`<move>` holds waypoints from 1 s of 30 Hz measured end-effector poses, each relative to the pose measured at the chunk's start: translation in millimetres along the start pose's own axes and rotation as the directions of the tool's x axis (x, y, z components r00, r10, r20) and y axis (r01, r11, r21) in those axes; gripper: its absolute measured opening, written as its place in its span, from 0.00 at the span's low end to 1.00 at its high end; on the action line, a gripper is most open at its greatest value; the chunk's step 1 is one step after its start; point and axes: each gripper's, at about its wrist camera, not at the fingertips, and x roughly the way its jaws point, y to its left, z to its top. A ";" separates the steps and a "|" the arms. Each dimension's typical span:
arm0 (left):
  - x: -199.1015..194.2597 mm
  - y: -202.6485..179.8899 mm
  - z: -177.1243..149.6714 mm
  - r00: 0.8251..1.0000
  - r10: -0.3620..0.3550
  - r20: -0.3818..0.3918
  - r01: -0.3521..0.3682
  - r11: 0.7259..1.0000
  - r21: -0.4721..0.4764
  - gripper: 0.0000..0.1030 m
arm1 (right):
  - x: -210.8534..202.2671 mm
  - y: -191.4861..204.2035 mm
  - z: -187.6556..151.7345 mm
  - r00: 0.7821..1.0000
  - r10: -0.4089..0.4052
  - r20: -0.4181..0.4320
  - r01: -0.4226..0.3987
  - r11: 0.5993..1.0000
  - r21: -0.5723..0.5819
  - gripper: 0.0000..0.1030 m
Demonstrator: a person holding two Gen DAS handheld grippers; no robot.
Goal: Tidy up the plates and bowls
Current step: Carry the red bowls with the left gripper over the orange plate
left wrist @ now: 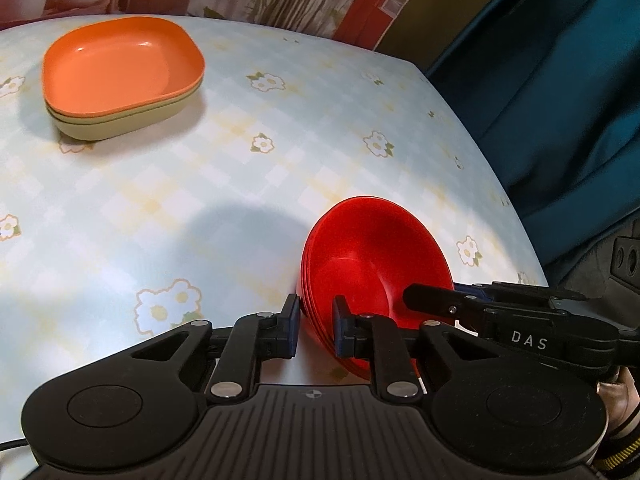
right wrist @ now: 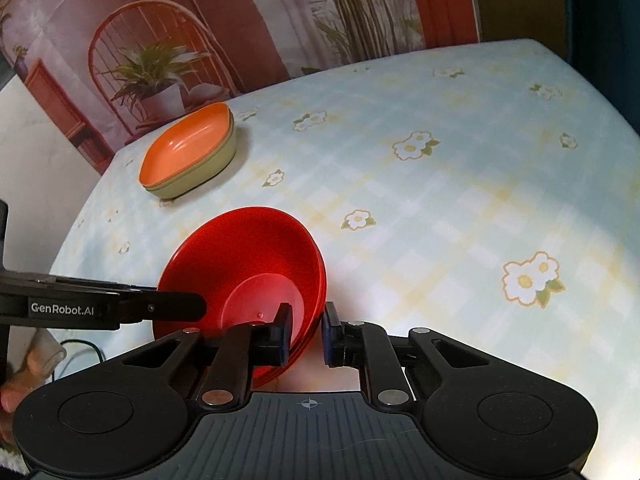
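Far ahead of the left gripper (left wrist: 316,326) and off to its left sits a stack of squarish plates (left wrist: 120,76): one orange dish on top, with pale green ones nested under it, two green rims showing, so three in all as far as the edges can be counted. The stack rests flat on the flowered tablecloth (left wrist: 240,168), open side up; in the right wrist view its long axis runs diagonally, from near left to far right.

Between the two tools is the stack of red bowls (left wrist: 372,264), round, with about four rims visible at the near edge. It is tilted, its open mouth tipped up and toward the cameras rather than lying level.

The left gripper is closed on the stack's left rim, one pad outside the wall and one inside the bowl, both pressing. The right gripper (right wrist: 306,334) clamps the opposite rim the same way, its left pad inside the bowl and its right pad on the outer wall.

At the right edge of the left wrist view, beyond the table, hangs dark teal fabric (left wrist: 560,80).
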 end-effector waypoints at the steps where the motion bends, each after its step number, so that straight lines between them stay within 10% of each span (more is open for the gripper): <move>1: -1.1 0.1 -0.3 1.000 0.001 0.004 -0.001 1.000 -0.003 0.17 | 0.6 0.8 0.7 1.000 0.002 -0.002 -0.002 1.000 0.001 0.13; 15: -37.8 22.1 15.2 0.993 0.028 0.112 -0.020 0.997 -0.076 0.17 | 9.5 27.5 47.5 0.998 0.043 0.041 -0.041 0.997 -0.061 0.10; 30: -98.4 82.2 90.7 0.940 0.140 0.312 -0.093 0.983 -0.160 0.17 | 54.1 112.2 149.1 0.986 0.122 0.110 -0.094 0.969 -0.228 0.10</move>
